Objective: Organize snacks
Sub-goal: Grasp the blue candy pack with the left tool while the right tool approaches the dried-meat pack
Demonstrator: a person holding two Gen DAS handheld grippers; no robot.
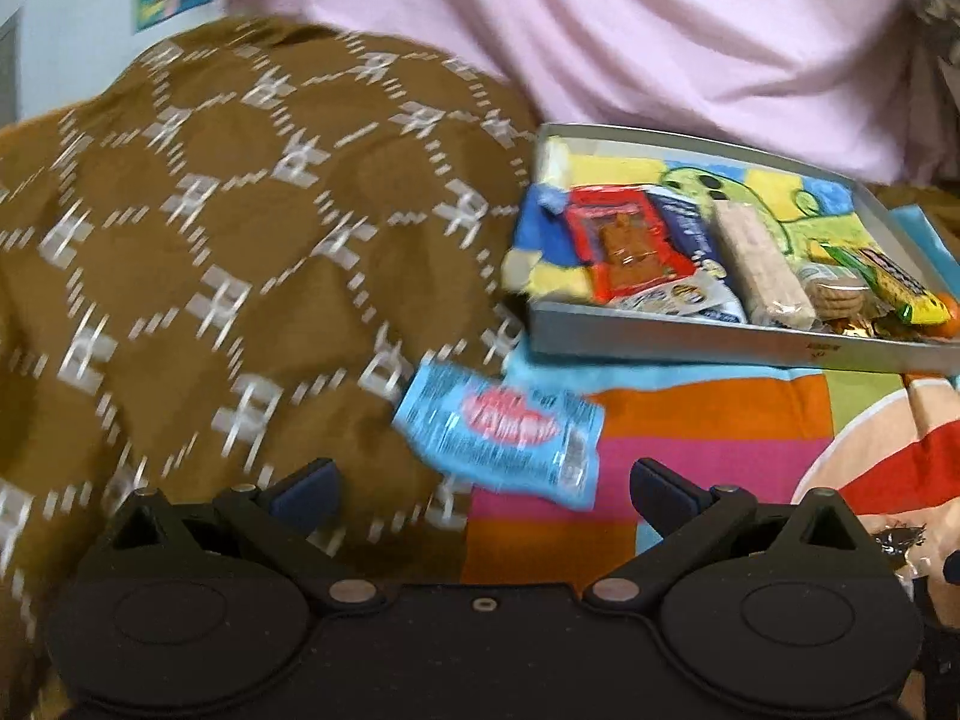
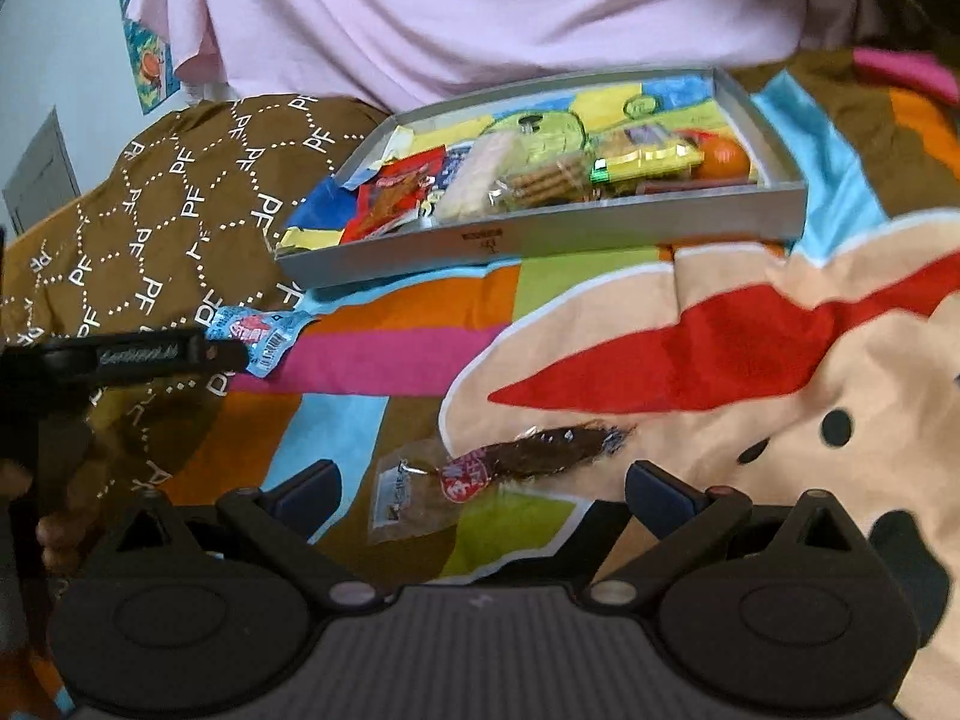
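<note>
A grey tray (image 1: 690,348) on the bed holds several snacks: a red packet (image 1: 630,240), a pale bar (image 1: 762,258), cookies, a yellow-green bar. It also shows in the right wrist view (image 2: 540,240). A light blue snack packet (image 1: 504,438) lies on the blanket just ahead of my open, empty left gripper (image 1: 480,492); it also shows in the right wrist view (image 2: 258,336) beside the left gripper's fingers (image 2: 156,354). A clear packet with a dark brown snack (image 2: 498,468) lies between the fingertips of my open right gripper (image 2: 480,492), not gripped.
A colourful cartoon blanket (image 2: 750,360) covers the bed. A brown patterned cloth over a leg (image 1: 210,240) lies at left. A person in a pink shirt (image 2: 480,6) sits behind the tray.
</note>
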